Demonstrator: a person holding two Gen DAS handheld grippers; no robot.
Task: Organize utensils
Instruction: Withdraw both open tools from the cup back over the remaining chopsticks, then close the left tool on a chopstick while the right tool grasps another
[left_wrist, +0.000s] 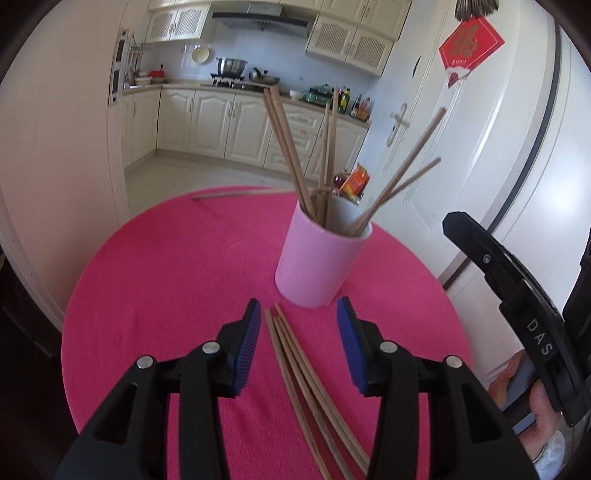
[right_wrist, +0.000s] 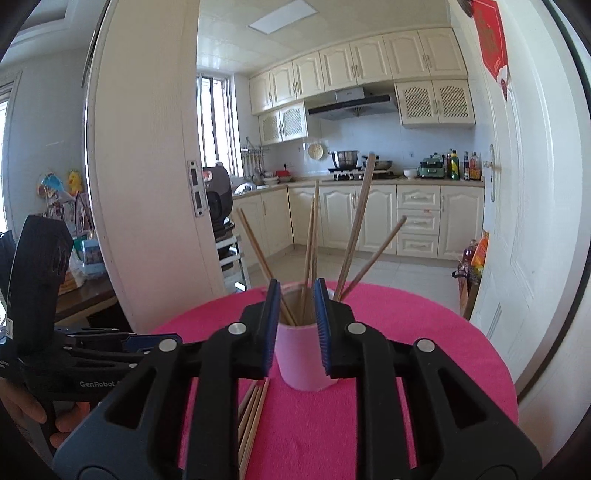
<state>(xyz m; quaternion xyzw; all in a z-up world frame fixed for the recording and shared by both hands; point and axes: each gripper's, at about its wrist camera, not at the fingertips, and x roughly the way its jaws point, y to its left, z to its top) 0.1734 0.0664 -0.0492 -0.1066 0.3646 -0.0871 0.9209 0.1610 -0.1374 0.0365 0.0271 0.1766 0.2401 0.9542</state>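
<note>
Left gripper released above 4 loose wooden chopsticks; right gripper released, empty. Next: pinch them, lift into pink cup.

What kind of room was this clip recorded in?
A home kitchen with a dining corner, most likely: cream cabinets, a stove with a pot under a range hood, and a round table with a pink cloth.

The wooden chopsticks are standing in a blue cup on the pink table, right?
Not quite: the round cup holding the upright wooden chopsticks is pale pink, not blue. It does stand on the pink table, as the left wrist view shows.
</note>
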